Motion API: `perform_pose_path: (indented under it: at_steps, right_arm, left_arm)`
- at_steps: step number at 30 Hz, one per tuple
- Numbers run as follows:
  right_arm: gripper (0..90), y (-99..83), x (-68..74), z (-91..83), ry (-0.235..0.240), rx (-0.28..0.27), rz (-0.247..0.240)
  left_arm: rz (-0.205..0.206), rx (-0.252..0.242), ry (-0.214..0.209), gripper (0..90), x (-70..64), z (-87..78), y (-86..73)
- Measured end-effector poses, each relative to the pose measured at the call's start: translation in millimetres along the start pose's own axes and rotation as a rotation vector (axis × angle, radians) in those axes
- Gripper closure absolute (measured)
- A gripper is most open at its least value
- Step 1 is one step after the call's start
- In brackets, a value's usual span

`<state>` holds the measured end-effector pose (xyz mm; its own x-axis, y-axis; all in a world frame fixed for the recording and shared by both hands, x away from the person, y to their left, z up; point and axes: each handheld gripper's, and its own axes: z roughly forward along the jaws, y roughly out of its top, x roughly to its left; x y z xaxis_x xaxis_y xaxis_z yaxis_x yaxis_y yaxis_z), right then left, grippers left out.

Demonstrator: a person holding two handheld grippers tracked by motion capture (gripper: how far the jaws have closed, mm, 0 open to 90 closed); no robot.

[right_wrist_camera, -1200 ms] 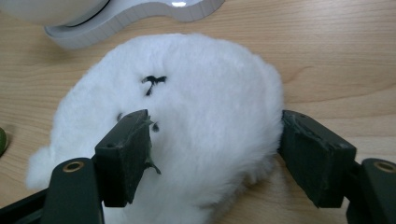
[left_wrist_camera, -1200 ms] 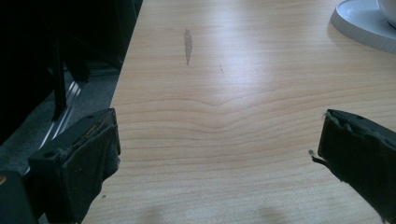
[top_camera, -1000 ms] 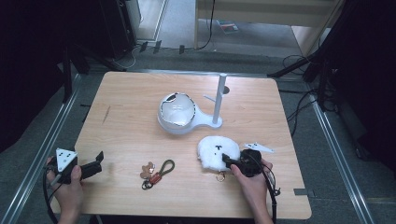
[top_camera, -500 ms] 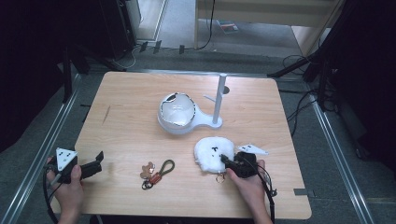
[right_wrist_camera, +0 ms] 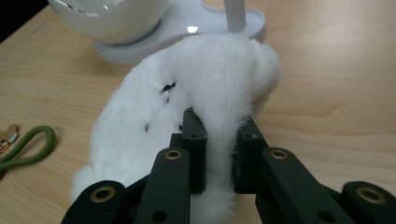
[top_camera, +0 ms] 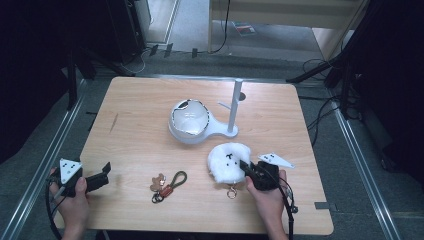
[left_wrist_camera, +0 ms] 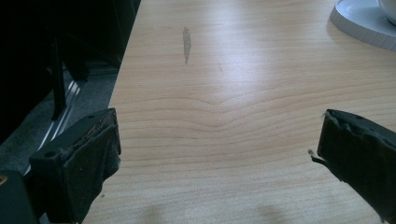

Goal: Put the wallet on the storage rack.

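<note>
Sensibly, the right gripper, pinching the white fluffy plush keychain at the table's five o'clock, should lift gently (left gripper idles wide apart).

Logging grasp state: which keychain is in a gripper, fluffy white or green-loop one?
The fluffy white keychain: right gripper pinches its fur. The green-loop keychain lies untouched between the grippers.

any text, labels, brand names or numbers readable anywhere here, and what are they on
None: no word, brand or number can be read in these views.
White fluffy plush keychain: only small black stitched marks, no lettering.
Grey three-cornered plate on the left hand-held gripper: dark dots, not characters.
White stand with bowl: plain, no label showing.
Brown and green keychain: too small to tell if anything is printed.
</note>
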<state>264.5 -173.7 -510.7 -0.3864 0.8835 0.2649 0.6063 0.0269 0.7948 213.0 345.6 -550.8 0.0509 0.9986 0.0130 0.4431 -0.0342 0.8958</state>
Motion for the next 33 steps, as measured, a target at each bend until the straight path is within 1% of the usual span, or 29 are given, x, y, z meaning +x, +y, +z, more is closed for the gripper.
perform_pose_path:
  at_steps: [1,3,5,6,8,9,10,12,14,16,19,20,22,23,25,28,29,31,32,33]
  right_arm:
    - [79.7,6.2,4.4,-5.3,0.014,-0.018,-0.001]
    - [79.6,11.9,9.2,-9.1,0.018,-0.030,0.002]
    - [79.3,17.1,14.1,-12.3,0.009,-0.051,0.007]
    - [79.3,17.1,14.1,-12.3,0.009,-0.051,0.007]
    - [79.0,23.4,21.1,-16.1,-0.028,-0.092,-0.013]
    - [78.9,25.2,23.1,-16.6,-0.037,-0.101,-0.025]
    - [78.9,25.2,23.1,-16.6,-0.037,-0.101,-0.025]
    - [78.7,29.9,30.9,-16.4,-0.065,-0.115,-0.049]
    - [78.7,31.3,32.7,-15.6,-0.065,-0.121,-0.046]
    - [78.2,36.7,37.5,-12.0,-0.056,-0.123,-0.044]
    - [78.2,40.6,39.9,-9.2,-0.055,-0.131,-0.041]
    - [78.2,45.2,43.6,-6.3,-0.053,-0.136,-0.029]
    - [78.2,47.0,44.6,-5.1,-0.052,-0.140,-0.036]
    - [78.2,51.6,48.9,-2.2,-0.055,-0.148,-0.041]
    - [78.2,54.0,51.3,-0.8,-0.055,-0.152,-0.043]
    - [78.2,61.7,58.4,3.7,-0.066,-0.159,-0.064]
    - [78.2,67.1,62.7,6.9,-0.080,-0.161,-0.078]
    - [78.2,69.7,64.6,8.7,-0.085,-0.164,-0.080]
    - [78.2,74.5,67.3,13.2,-0.098,-0.164,-0.087]
    - [78.2,74.5,67.3,13.2,-0.098,-0.164,-0.087]
  left_arm:
    - [0.001,0.001,0.002,0.0,-0.1,0.0,0.0]
    - [0.000,0.001,0.002,0.0,0.0,0.1,0.1]
    - [-0.001,0.002,0.000,0.0,0.2,0.1,0.1]
    - [-0.001,0.002,0.000,0.0,0.2,0.1,0.1]
    - [-0.004,-0.002,-0.003,0.0,0.4,0.2,0.0]
    - [-0.006,-0.002,-0.004,0.0,0.4,0.1,-0.1]
    - [-0.006,-0.002,-0.004,0.0,0.5,0.0,-0.1]
    - [-0.007,-0.003,-0.005,0.0,0.5,0.0,-0.2]
    - [-0.009,-0.006,-0.001,0.0,0.5,-0.1,-0.3]
    - [-0.015,-0.014,0.000,0.0,1.2,-1.6,-0.9]
    - [-0.024,-0.017,-0.001,0.0,1.8,-2.6,-1.4]
    - [-0.027,-0.018,0.000,0.0,2.1,-3.0,-1.7]
    - [-0.028,-0.018,-0.001,0.0,2.3,-3.1,-1.7]
    - [-0.026,-0.018,0.000,0.0,2.2,-3.0,-1.7]
    - [-0.024,-0.016,-0.001,0.0,2.3,-3.1,-1.7]
    - [-0.025,-0.017,-0.001,0.0,2.5,-3.0,-1.7]
    - [-0.026,-0.014,-0.002,0.0,2.7,-3.0,-1.6]
    - [-0.026,-0.011,-0.003,0.0,2.9,-2.7,-1.5]
    - [-0.027,-0.009,-0.004,0.0,2.8,-2.5,-1.4]
    - [-0.027,-0.009,-0.004,0.0,2.8,-2.5,-1.4]
